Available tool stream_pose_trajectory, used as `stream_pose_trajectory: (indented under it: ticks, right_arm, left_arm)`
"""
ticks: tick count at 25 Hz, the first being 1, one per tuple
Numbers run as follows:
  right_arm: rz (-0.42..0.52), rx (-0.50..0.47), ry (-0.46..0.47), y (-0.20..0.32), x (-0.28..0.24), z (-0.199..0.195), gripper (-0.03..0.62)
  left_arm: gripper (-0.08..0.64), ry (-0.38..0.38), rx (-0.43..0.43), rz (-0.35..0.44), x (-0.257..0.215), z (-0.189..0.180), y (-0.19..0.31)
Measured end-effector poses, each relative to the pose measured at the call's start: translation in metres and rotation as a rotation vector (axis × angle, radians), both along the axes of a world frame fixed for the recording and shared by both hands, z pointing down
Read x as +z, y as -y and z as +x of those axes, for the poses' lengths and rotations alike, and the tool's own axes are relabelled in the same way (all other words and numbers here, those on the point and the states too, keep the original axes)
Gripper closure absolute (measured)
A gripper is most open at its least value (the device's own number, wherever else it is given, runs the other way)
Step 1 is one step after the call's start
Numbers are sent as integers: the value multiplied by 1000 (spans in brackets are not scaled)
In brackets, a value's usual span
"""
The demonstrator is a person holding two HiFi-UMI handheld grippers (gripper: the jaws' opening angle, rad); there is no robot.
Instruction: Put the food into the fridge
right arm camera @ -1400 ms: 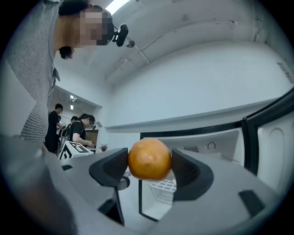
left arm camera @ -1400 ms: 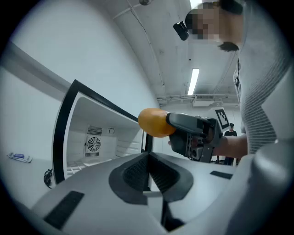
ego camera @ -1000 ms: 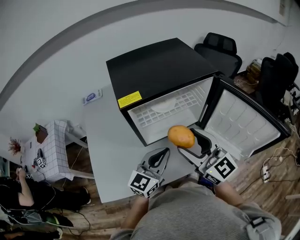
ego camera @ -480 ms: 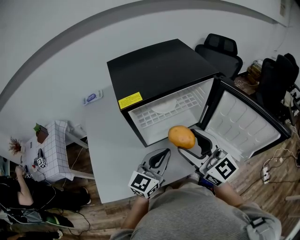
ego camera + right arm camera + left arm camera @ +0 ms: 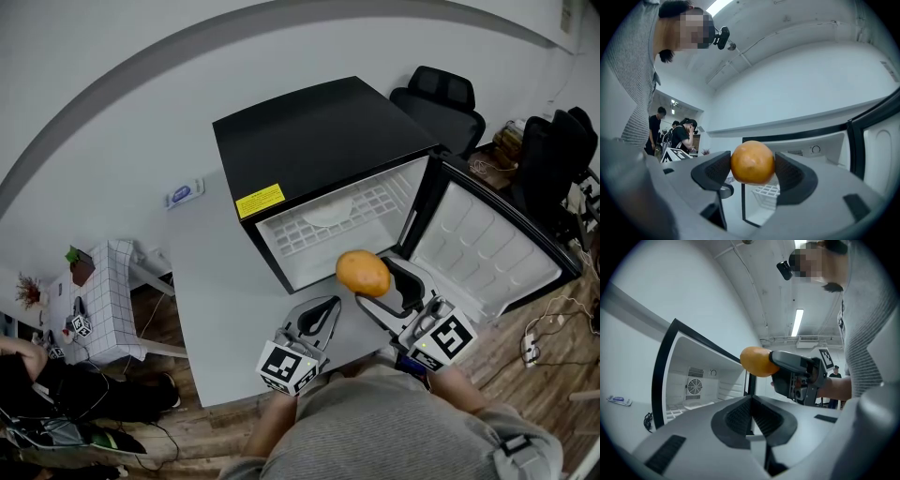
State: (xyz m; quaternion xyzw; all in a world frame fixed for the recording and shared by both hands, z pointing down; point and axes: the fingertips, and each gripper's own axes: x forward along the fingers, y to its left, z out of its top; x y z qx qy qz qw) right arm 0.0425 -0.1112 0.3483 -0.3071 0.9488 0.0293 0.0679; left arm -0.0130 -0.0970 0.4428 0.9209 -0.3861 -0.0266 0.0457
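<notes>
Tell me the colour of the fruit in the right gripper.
The fruit is orange all over, clearest in the right gripper view.

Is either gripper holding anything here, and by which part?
The right gripper clamps the orange across its middle, one jaw on each side. The left gripper is shut and empty.

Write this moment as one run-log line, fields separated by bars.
right gripper: shut on orange | left gripper: shut, empty | fridge: door open

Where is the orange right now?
Head view: the orange is clamped in the right gripper, held just before the open fridge, right of the left gripper.
</notes>
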Motion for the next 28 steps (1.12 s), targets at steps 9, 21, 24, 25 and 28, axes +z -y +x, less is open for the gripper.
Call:
stream_pose_trajectory:
  ticks: [9,21,24,25,28]
  right_arm:
    - [-4,-9,3,2,0,-3,288]
    - [-11,-14,2,9,2,-7,288]
    - [-14,-11,0,13,3,-7,288]
    - [-16,-10,-1,14,4,-7,288]
    - [-19,-7,-5,19,5,-8,288]
  left_arm:
    - [549,-5,-4,-6,3,-2,3]
    - [549,-9,-17,-12,5,-7,7]
    - [549,-11,-20,-13,5,-9,9]
    - [549,-11,-21,-14,5,-9,9]
    - [549,-13,-22,-15,5,-10,11]
